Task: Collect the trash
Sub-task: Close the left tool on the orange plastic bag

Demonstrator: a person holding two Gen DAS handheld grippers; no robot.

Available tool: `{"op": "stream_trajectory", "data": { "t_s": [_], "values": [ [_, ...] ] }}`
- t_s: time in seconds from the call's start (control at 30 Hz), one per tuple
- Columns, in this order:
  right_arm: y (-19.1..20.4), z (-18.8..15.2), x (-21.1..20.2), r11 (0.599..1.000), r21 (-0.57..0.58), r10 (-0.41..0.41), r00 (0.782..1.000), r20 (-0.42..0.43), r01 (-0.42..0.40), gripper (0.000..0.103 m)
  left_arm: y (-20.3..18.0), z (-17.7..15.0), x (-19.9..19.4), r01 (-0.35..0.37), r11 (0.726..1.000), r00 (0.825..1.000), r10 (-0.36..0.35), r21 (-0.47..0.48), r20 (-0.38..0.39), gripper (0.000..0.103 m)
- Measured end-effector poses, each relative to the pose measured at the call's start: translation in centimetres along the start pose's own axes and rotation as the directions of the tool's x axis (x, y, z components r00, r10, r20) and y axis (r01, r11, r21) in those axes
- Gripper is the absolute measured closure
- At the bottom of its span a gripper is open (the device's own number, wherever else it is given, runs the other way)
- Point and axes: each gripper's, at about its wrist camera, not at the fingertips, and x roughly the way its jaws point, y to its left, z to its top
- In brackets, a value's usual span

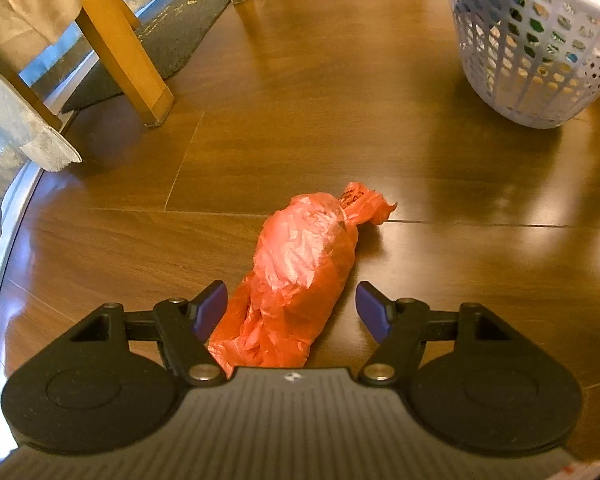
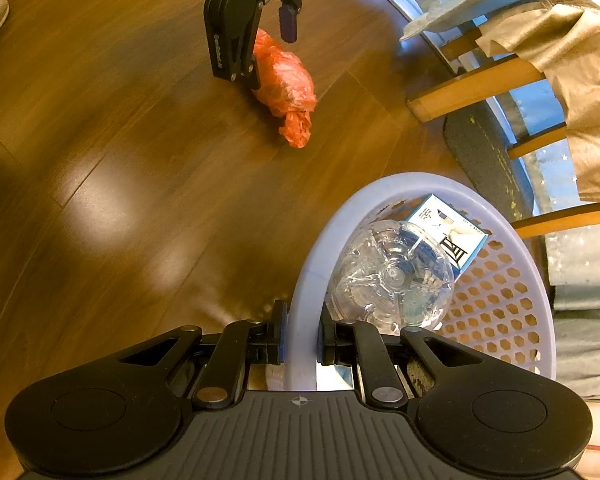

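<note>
Brown wood floor (image 1: 300,100) fills the room, shiny where the light hits it. Chair legs (image 1: 120,48) and a dark mat (image 1: 172,36) sit off to one side.

An orange plastic bag (image 1: 300,272), tied shut at one end, lies flat on the floor. This is the trash to pick up. The left gripper (image 1: 290,308) hangs right over the near end of the bag. Its fingers (image 1: 212,308) are spread wide, one on each side of the bag, and I do not see them touching it yet.

The white basket (image 1: 540,48) stands on the floor, well apart from the bag. The right gripper (image 2: 300,340) pinches the basket's rim between narrow fingers, one inside the wall and one outside. A clear bottle (image 2: 388,276) and a small box (image 2: 448,232) already lie inside the basket.

I think the step now is grabbing the bag. To do it well, the left gripper should go lower, so the fingers reach the fat middle of the bag and not the loose, floppy edge. Then they should close slowly. The plastic is thin and slippery, so a grip on just a corner could slide off. The right gripper should hold the basket steady, so the bag can drop in.
</note>
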Motion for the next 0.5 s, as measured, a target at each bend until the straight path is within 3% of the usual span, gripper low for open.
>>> {"op": "stream_trajectory", "data": {
  "t_s": [0.27, 0.37, 0.5],
  "values": [
    [0.0, 0.2, 0.1, 1.000, -0.001, 0.001, 1.000, 0.001, -0.001, 0.093, -0.5, -0.2, 1.0, -0.014, 1.000, 0.999, 0.014, 0.009, -0.031, 0.075],
    [0.0, 0.2, 0.1, 1.000, 0.002, 0.002, 1.000, 0.001, -0.002, 0.093, -0.5, -0.3, 0.7, -0.017, 1.000, 0.999, 0.017, -0.002, -0.033, 0.086],
    [0.1, 0.2, 0.0, 1.000, 0.004, 0.002, 1.000, 0.002, -0.002, 0.093, -0.6, -0.4, 0.1, -0.014, 1.000, 0.999, 0.013, -0.017, -0.035, 0.093]
  ]
}}
